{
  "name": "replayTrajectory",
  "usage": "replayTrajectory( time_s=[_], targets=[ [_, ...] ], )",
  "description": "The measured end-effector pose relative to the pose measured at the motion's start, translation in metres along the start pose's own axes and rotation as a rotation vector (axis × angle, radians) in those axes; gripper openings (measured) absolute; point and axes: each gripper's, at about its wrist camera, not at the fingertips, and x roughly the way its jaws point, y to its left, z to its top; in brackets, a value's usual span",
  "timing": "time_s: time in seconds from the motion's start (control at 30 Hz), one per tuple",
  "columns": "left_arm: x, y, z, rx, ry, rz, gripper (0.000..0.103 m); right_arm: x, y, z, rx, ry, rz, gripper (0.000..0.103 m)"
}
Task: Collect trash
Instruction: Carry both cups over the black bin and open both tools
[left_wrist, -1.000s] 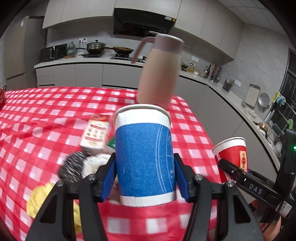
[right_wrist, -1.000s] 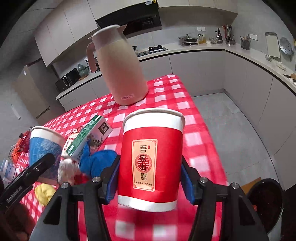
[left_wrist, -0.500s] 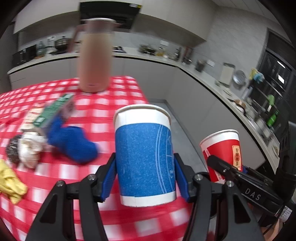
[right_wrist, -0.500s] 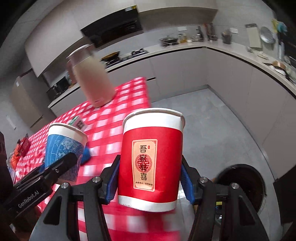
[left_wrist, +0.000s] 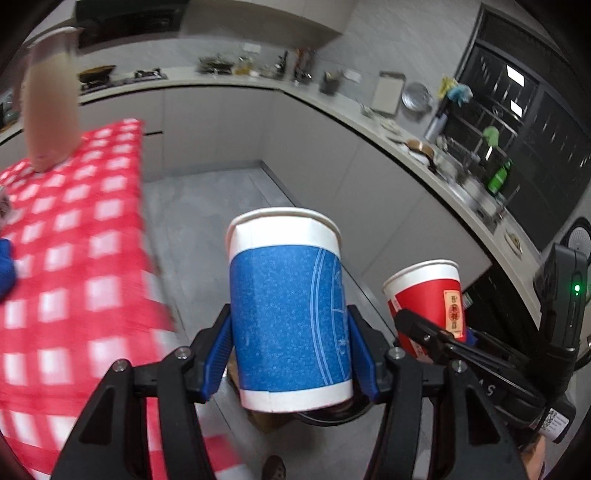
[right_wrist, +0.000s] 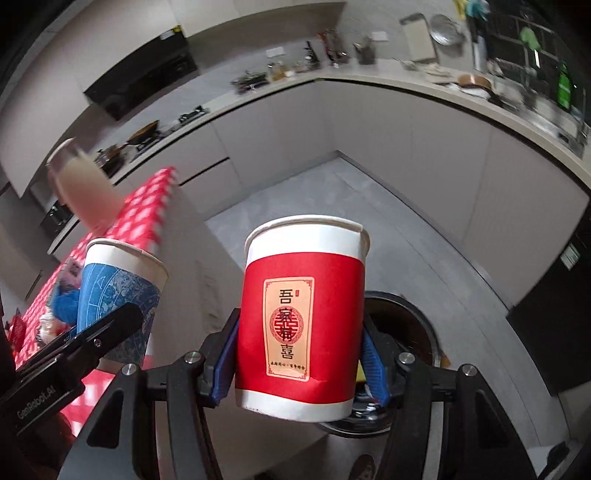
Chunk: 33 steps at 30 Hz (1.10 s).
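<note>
My left gripper (left_wrist: 290, 354) is shut on a blue paper cup (left_wrist: 288, 317), held upright in the air past the table's edge. My right gripper (right_wrist: 301, 360) is shut on a red paper cup (right_wrist: 301, 325) with a gold label, also upright. Each cup shows in the other view: the red cup (left_wrist: 430, 299) to the right in the left wrist view, the blue cup (right_wrist: 118, 295) to the left in the right wrist view. A round black trash bin (right_wrist: 413, 332) stands on the floor below and behind the red cup; its rim (left_wrist: 332, 415) peeks under the blue cup.
The table with a red checked cloth (left_wrist: 74, 258) lies to the left, with a beige thermos jug (left_wrist: 50, 99), a blue cloth (right_wrist: 64, 306) and other litter on it. Grey kitchen cabinets and a cluttered counter (left_wrist: 369, 118) curve round the bare grey floor (right_wrist: 332, 206).
Both grippers have swung right, away from the table, carrying their cups. The table has slid to the left of both views and the trash bin now sits under the cups.
</note>
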Motion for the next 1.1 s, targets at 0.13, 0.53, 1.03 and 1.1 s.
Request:
replayTrajectory(
  time_s=[0.13,0.53,1.03,1.1],
  targets=[
    [0.027,-0.021,-0.012,0.0,0.047,0.008,0.059,0.01,-0.036,-0.007,0.026,0.029,-0.014,0.06],
    [0.104,-0.034,-0.05,-0.044,0.185,0.079,0.061,0.091,-0.096,-0.026,0.018,0.183,0.016,0.061],
    [0.095,-0.041,-0.044,-0.103,0.175,0.114,0.084,0.102,-0.12,-0.016,0.04,0.163,-0.018,0.073],
    [0.08,-0.041,-0.039,-0.105,0.154,0.11,0.084,0.095,-0.117,-0.014,0.04,0.151,-0.022,0.073]
  ],
)
